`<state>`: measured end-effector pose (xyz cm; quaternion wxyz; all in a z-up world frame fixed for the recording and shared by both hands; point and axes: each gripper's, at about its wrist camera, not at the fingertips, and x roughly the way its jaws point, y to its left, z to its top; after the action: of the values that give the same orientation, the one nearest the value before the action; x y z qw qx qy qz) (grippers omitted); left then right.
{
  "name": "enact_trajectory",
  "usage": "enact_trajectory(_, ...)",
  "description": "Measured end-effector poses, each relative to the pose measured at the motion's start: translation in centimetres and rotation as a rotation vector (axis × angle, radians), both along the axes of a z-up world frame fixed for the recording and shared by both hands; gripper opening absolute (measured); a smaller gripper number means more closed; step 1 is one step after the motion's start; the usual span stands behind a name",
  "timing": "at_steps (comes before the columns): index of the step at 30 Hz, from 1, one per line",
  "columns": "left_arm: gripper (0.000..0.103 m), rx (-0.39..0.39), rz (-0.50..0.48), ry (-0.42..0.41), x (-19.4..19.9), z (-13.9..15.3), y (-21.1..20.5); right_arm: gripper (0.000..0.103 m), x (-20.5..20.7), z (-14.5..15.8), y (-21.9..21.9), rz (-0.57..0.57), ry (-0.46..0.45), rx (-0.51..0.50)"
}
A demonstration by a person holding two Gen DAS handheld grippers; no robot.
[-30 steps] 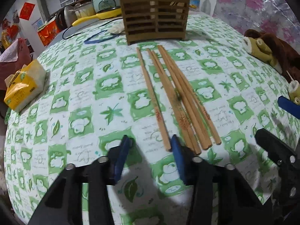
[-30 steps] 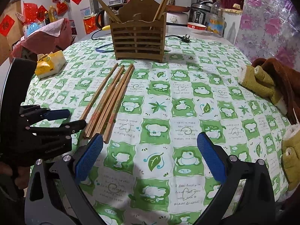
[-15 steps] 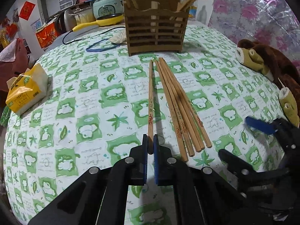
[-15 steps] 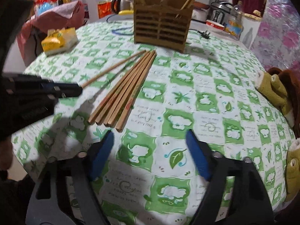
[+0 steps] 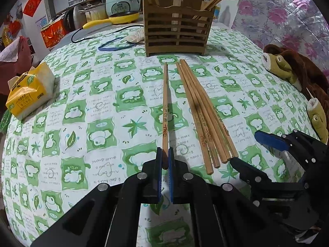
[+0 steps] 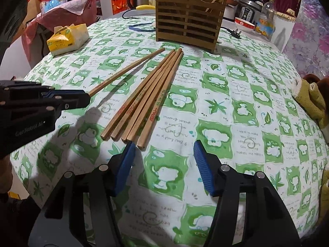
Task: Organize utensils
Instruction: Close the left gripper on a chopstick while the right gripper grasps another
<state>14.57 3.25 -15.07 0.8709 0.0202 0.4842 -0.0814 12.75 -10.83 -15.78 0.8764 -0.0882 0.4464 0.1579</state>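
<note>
My left gripper (image 5: pixel 165 160) is shut on the near end of one wooden chopstick (image 5: pixel 165 107), which points toward the slatted wooden utensil holder (image 5: pixel 177 35). The same chopstick (image 6: pixel 127 72) shows in the right wrist view, held by the left gripper (image 6: pixel 82 98). Several more chopsticks (image 5: pixel 203 113) lie side by side on the tablecloth to its right; they also show in the right wrist view (image 6: pixel 144 100). My right gripper (image 6: pixel 164 160) is open and empty, just in front of their near ends. The holder (image 6: pixel 188 24) holds a few chopsticks.
A yellow tissue pack (image 5: pixel 28 90) lies at the table's left. Brown plush toys (image 5: pixel 292 70) lie at the right edge. A blue cord (image 5: pixel 115 45) and white cloth (image 5: pixel 136 36) lie left of the holder. Kitchen appliances stand behind the table.
My left gripper closed on the leftmost chopstick and swung it straight, apart from the others. My right gripper moved left, up to the near ends of the remaining chopsticks.
</note>
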Motion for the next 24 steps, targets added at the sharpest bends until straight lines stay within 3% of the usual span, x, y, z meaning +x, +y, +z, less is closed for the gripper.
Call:
enact_trajectory(14, 0.006, -0.005, 0.005, 0.003, -0.1, -0.2, 0.0, 0.043, 0.4, -0.1, 0.3, -0.044, -0.002, 0.036)
enact_trajectory(24, 0.006, -0.01, 0.008, 0.003, -0.1, -0.2, 0.1, 0.02, -0.5, -0.2, 1.8, -0.01, -0.068, 0.004)
